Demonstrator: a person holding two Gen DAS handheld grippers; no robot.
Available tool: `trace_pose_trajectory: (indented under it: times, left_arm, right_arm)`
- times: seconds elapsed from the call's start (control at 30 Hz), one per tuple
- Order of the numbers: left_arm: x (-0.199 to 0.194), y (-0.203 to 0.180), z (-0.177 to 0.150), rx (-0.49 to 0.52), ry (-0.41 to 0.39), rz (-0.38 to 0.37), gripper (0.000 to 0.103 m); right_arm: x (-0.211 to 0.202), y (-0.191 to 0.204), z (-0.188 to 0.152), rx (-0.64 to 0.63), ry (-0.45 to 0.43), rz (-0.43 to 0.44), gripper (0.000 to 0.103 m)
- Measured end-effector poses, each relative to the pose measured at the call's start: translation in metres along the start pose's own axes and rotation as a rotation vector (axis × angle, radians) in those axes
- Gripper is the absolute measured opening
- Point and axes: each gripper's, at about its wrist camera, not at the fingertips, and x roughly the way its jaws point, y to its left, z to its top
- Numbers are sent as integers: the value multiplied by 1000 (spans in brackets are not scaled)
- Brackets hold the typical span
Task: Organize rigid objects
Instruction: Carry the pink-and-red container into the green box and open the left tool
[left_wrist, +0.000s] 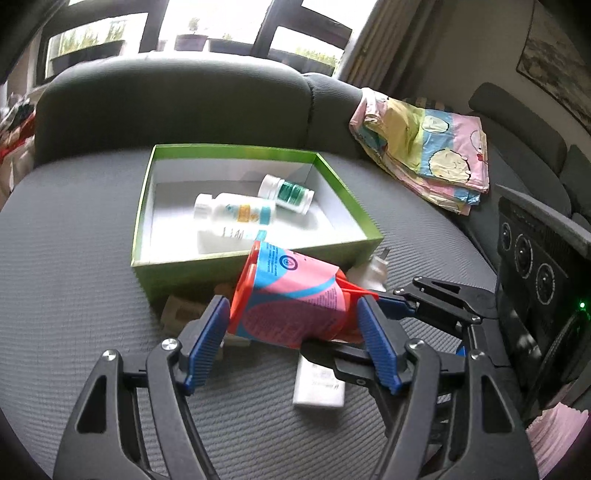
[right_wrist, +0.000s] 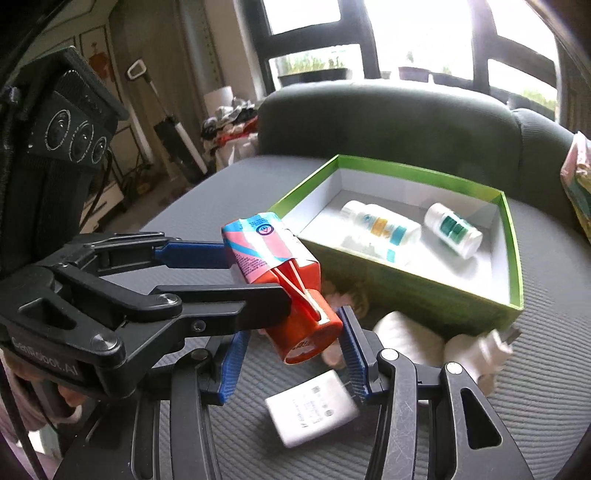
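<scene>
Left tongs (left_wrist: 293, 314) are pinching the body of the orange-pink bottle (left_wrist: 291, 295), blue pads pressing on both sides. Right tongs (right_wrist: 291, 343) are pinching the same bottle's cap end, so both are carrying it together, clear of the sofa seat (left_wrist: 74, 258) and tilting.

Just ahead of both tongs, the green box (left_wrist: 142, 206) is sitting on the seat w/ two white pill bottles (left_wrist: 236, 212) lying inside. Directly below the tongs, a white adapter (right_wrist: 314, 410) is lying flat. To the right of the right tongs, beside the box's near wall, a white plug (right_wrist: 480, 350) & some pale soft-looking items are waiting; can't tell what exactly.

Step in hand, prob.: moving the bottle to the box. Next move needs carrying it forward over the near wall, lowering beside the pill bottles, then both tongs spreading.
</scene>
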Motion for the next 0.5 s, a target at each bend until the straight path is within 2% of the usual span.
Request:
trace_pose_trajectory:
  times: [0.3,0.5]
  left_arm:
    - [20,-22,37,69,-3,23,70]
    - [37,-24,61,91,-4,43,70]
  right_arm:
    - [-10,-37,19,53,-56,2,50]
    - [-2,-59,35,72,-68,2,50]
